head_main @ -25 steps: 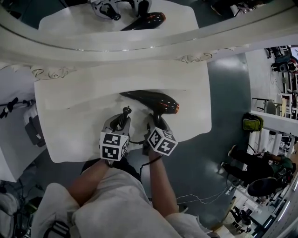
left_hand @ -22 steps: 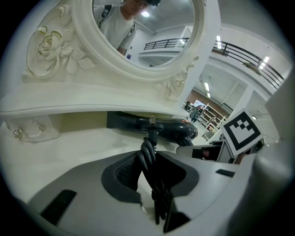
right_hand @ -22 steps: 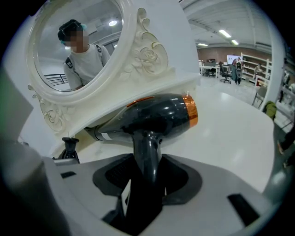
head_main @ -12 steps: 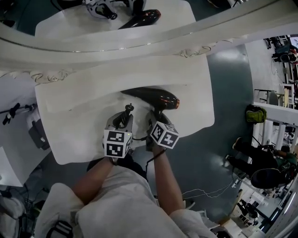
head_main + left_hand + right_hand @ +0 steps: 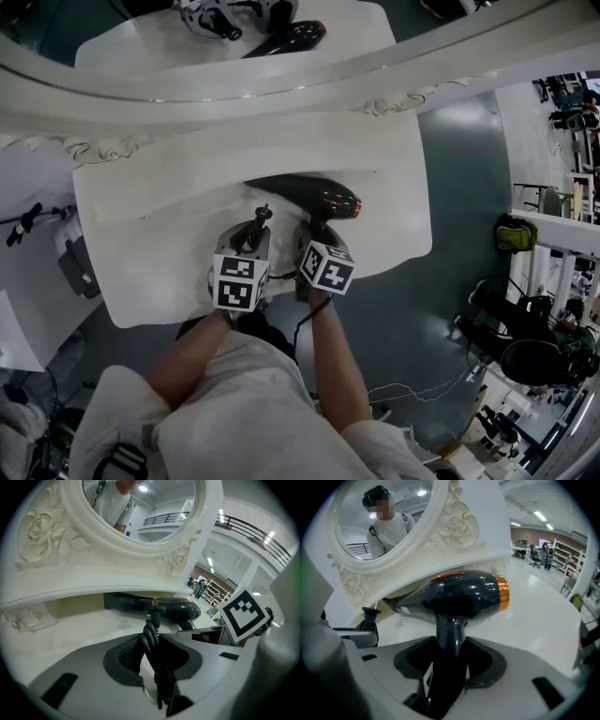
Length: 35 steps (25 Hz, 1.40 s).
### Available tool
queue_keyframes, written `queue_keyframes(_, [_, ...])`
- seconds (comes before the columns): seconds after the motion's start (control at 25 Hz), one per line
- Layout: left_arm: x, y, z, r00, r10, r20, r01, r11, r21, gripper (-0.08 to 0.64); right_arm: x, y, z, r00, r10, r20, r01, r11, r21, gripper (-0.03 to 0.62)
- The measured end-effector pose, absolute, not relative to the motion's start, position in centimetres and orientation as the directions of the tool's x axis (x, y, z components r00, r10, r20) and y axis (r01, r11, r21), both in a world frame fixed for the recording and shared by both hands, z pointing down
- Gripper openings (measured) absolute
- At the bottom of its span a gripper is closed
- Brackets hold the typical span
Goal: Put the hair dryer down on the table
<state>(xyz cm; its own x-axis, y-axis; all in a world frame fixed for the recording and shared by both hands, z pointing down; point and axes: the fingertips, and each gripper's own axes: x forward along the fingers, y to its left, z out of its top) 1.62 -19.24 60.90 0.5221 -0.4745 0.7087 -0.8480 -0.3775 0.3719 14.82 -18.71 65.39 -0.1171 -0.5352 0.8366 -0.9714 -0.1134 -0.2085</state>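
Note:
A glossy black hair dryer (image 5: 314, 195) with a copper ring hangs low over the white dressing table (image 5: 159, 206), its barrel pointing left under the mirror's ledge. I cannot tell whether it touches the tabletop. My right gripper (image 5: 317, 234) is shut on its handle, which stands upright between the pads in the right gripper view, below the dryer's body (image 5: 454, 595) and within the right gripper (image 5: 450, 658). My left gripper (image 5: 248, 239) is shut on the dryer's bundled black cord (image 5: 151, 637), with the plug (image 5: 154, 606) sticking up past the left gripper (image 5: 152, 644). The dryer (image 5: 176, 609) lies just beyond.
An ornate white mirror frame (image 5: 281, 94) rises along the table's back and reflects the dryer and grippers. The table's front edge is right below both grippers. Grey-green floor lies to the right, with chairs and a seated person (image 5: 511, 323) further off.
Almost nothing has changed: both grippers and the dryer keep their places over the table, and the head view has only shifted slightly.

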Motion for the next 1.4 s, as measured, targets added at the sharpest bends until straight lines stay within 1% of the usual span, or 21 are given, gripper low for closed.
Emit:
queue_keyframes(0.16, [1.6, -19.3, 60.9, 0.513, -0.487, 0.707, -0.854, -0.371, 0.364, 0.101, 14.7, -19.2, 64.8, -0.068, -0.542, 0.837, -0.997, -0.001, -0.081, 0.232])
queue_keyframes(0.24, [1.4, -19.3, 60.9, 0.507, -0.493, 0.707, -0.859, -0.362, 0.363, 0.101, 14.7, -19.3, 64.2, -0.060, -0.564, 0.823, -0.998, 0.035, -0.050, 0.244])
queue_keyframes(0.44, [0.9, -19.2, 60.7, 0.489, -0.514, 0.705, -0.870, -0.345, 0.352, 0.101, 15.3, -18.4, 62.3, -0.045, -0.616, 0.786, -0.999, 0.023, -0.040, 0.249])
queue_keyframes(0.6, [0.2, -19.3, 61.0, 0.468, -0.532, 0.705, -0.883, -0.305, 0.357, 0.101, 16.3, -17.0, 59.9, 0.003, -0.669, 0.743, -0.999, -0.032, -0.025, 0.249])
queue_keyframes(0.64, [0.1, -19.4, 61.1, 0.464, -0.535, 0.706, -0.886, -0.293, 0.360, 0.101, 16.3, -16.7, 59.2, 0.008, -0.687, 0.726, -0.999, -0.043, -0.029, 0.235])
queue_keyframes(0.72, [-0.2, -19.5, 61.2, 0.455, -0.539, 0.709, -0.890, -0.274, 0.363, 0.101, 15.7, -16.1, 58.0, 0.006, -0.729, 0.685, -0.999, -0.039, -0.033, 0.160])
queue_keyframes(0.76, [-0.3, -19.4, 61.3, 0.451, -0.541, 0.710, -0.892, -0.269, 0.362, 0.101, 15.3, -15.8, 57.4, 0.002, -0.750, 0.661, -0.999, -0.031, -0.033, 0.094])
queue_keyframes(0.8, [-0.4, -19.4, 61.2, 0.448, -0.544, 0.710, -0.894, -0.267, 0.360, 0.101, 14.9, -15.7, 56.8, -0.007, -0.772, 0.636, -0.999, -0.020, -0.035, 0.041])
queue_keyframes(0.84, [-0.4, -19.3, 61.1, 0.446, -0.547, 0.709, -0.895, -0.268, 0.357, 0.101, 14.4, -15.7, 56.3, -0.023, -0.790, 0.612, -0.999, -0.005, -0.043, 0.029])
queue_keyframes(0.92, [-0.5, -19.2, 60.8, 0.445, -0.552, 0.705, -0.895, -0.273, 0.352, 0.101, 13.4, -15.7, 55.4, -0.064, -0.817, 0.573, -0.997, 0.031, -0.067, 0.015])
queue_keyframes(1.04, [-0.6, -19.0, 60.7, 0.444, -0.559, 0.700, -0.896, -0.275, 0.349, 0.101, 12.3, -15.8, 54.6, -0.100, -0.833, 0.543, -0.994, 0.066, -0.082, 0.015])
queue_keyframes(1.4, [-0.6, -19.7, 61.8, 0.464, -0.540, 0.702, -0.886, -0.285, 0.366, 0.106, 10.8, -15.8, 55.3, -0.121, -0.817, 0.564, -0.993, 0.088, -0.084, 0.015])
